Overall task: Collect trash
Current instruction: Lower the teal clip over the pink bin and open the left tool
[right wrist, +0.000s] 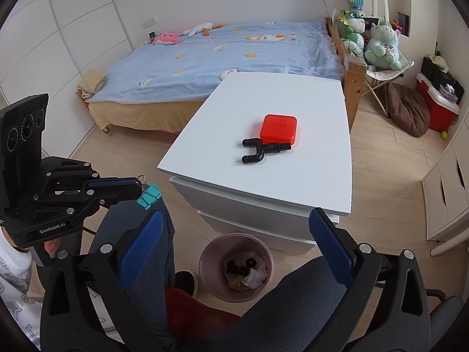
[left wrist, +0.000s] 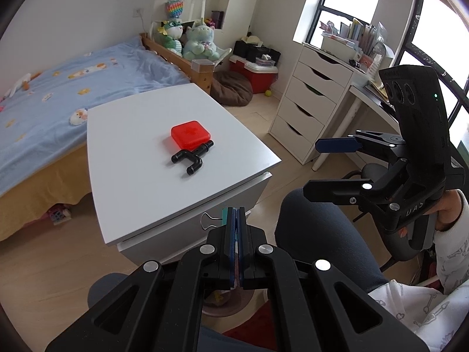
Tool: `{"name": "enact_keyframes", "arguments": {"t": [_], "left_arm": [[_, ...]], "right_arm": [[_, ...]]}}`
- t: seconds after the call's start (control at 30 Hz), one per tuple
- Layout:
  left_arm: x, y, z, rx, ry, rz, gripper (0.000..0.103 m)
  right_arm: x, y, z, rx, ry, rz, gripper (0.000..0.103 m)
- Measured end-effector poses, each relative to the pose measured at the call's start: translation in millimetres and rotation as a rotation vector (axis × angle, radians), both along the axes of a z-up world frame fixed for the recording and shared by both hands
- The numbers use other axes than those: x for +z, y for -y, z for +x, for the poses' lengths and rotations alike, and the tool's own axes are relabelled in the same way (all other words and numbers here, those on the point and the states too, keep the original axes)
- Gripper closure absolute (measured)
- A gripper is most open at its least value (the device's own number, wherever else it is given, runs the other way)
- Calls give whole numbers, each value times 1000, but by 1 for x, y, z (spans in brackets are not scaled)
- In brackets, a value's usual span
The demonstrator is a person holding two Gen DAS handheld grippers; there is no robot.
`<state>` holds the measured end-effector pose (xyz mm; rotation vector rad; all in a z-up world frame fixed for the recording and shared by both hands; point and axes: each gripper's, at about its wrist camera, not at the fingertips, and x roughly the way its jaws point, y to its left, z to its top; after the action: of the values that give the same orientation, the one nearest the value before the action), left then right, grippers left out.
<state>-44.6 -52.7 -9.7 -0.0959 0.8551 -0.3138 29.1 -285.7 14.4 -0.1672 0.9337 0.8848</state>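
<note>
On the left, the left claw [right wrist: 137,192] is clamped on a teal binder clip [right wrist: 149,196], its pads pressed together with the clip's wire handle sticking out beside them. It hangs in the air near the desk's front corner, above the person's knee, not yet over the bin.

Below and between the knees, the pink waste bin [right wrist: 205,259] stands on the floor in front of the desk [right wrist: 263,182] and already holds several scraps.

In the middle of the desk lie a black forked pipe fitting [right wrist: 259,149] and, touching it behind, a red square case [right wrist: 278,129].

On the right, the right claw [right wrist: 234,228] stands wide apart with nothing between its pads, aimed down toward the bin and the desk's near edge.

The step in hand looks like carrying the clip to the bin. The next move likely calls for bringing the left claw over the bin's mouth and letting go, while the empty right claw reaches forward to the pipe fitting.
</note>
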Motion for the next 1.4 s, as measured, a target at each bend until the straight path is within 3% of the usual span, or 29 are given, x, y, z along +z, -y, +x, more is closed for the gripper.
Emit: {"name": "enact_keyframes", "arguments": {"t": [0.47, 0.57, 0.63, 0.7, 0.77, 0.97, 1.13, 1.4], "left_arm": [[-2, 18, 1, -53, -23, 3, 103], [-4, 19, 3, -56, -29, 5, 93], [-7, 20, 5, -52, -36, 10, 75], [-10, 17, 6, -41, -35, -11, 26], [-10, 13, 6, -15, -19, -23, 11], [-15, 8, 9, 29, -24, 15, 8], [-13, 8, 7, 37, 23, 64, 8], [-8, -1, 11, 62, 52, 53, 8]], "right_arm": [[3, 19, 10, -58, -7, 19, 5], [4, 21, 12, -63, -9, 26, 5], [3, 23, 13, -68, -10, 26, 5], [3, 24, 15, -73, -13, 27, 5], [2, 25, 15, -77, -13, 26, 5], [-3, 25, 18, -96, -19, 15, 4], [-6, 23, 21, -106, -24, 11, 4], [-8, 13, 30, -111, -32, 11, 4]]}}
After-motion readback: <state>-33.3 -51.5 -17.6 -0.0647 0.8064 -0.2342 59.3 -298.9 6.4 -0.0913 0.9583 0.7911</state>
